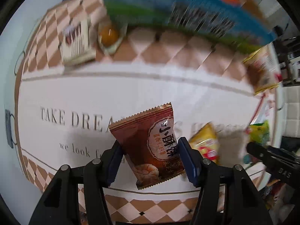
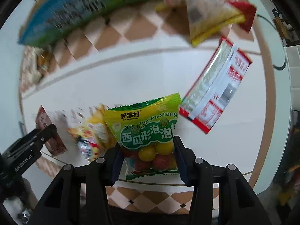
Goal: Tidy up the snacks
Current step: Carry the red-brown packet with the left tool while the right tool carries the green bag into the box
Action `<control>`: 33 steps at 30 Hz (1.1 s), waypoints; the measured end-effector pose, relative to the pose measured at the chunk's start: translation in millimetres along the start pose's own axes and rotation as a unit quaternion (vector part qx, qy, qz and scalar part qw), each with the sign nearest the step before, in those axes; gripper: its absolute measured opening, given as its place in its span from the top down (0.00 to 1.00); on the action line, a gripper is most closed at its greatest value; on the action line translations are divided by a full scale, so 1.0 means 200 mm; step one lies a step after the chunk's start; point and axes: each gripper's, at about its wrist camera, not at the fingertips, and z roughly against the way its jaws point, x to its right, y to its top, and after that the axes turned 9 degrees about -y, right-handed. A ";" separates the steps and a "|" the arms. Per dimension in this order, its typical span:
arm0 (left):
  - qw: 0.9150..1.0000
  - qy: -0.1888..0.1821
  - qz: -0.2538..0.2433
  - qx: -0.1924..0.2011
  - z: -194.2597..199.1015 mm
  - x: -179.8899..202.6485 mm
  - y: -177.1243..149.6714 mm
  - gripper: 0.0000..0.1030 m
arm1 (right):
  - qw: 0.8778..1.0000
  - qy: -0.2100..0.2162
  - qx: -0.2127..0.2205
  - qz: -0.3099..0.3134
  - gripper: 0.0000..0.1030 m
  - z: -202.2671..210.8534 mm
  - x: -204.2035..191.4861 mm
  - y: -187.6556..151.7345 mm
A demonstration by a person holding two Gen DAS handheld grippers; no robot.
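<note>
My left gripper (image 1: 150, 161) is shut on a brown pastry packet (image 1: 150, 144) and holds it above the white table mat (image 1: 75, 93). My right gripper (image 2: 147, 161) is shut on a green bag of watermelon-shaped gumballs (image 2: 146, 131), also lifted. The green bag (image 1: 259, 133) and the right gripper (image 1: 271, 157) show at the right of the left wrist view. The brown packet (image 2: 48, 131) and the left gripper (image 2: 28, 142) show at the left of the right wrist view. A yellow snack packet (image 1: 206, 142) lies on the mat between them; it also shows in the right wrist view (image 2: 93, 131).
A long blue and green box (image 1: 178, 13) stands along the back edge. A white packet (image 1: 76, 41) and an orange jelly cup (image 1: 109, 35) lie back left. A red and white packet (image 2: 215, 91) and a clear yellow-edged bag (image 2: 210, 18) lie to the right.
</note>
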 end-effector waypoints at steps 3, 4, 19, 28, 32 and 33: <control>0.999 -0.024 -0.012 0.031 0.18 0.09 0.09 0.45 | 0.999 0.033 0.019 -0.008 0.49 0.17 0.01 0.07; 0.998 -0.033 -0.016 0.041 0.25 0.12 0.13 0.45 | 0.999 0.043 0.030 -0.007 0.49 0.24 0.01 0.10; 0.994 -0.075 -0.049 0.063 0.35 0.26 0.98 0.45 | 0.986 0.074 0.151 0.005 0.49 0.82 -0.25 0.72; 0.994 -0.090 -0.041 -0.037 0.02 0.31 1.39 0.45 | 0.990 0.035 0.134 -0.006 0.49 0.68 -0.25 1.12; 0.992 -0.083 -0.048 -0.077 -0.13 0.33 1.44 0.45 | 0.993 0.013 0.118 -0.002 0.49 0.57 -0.25 1.23; 0.992 -0.083 -0.048 -0.085 -0.15 0.33 1.44 0.45 | 0.994 0.010 0.113 -0.001 0.49 0.54 -0.25 1.26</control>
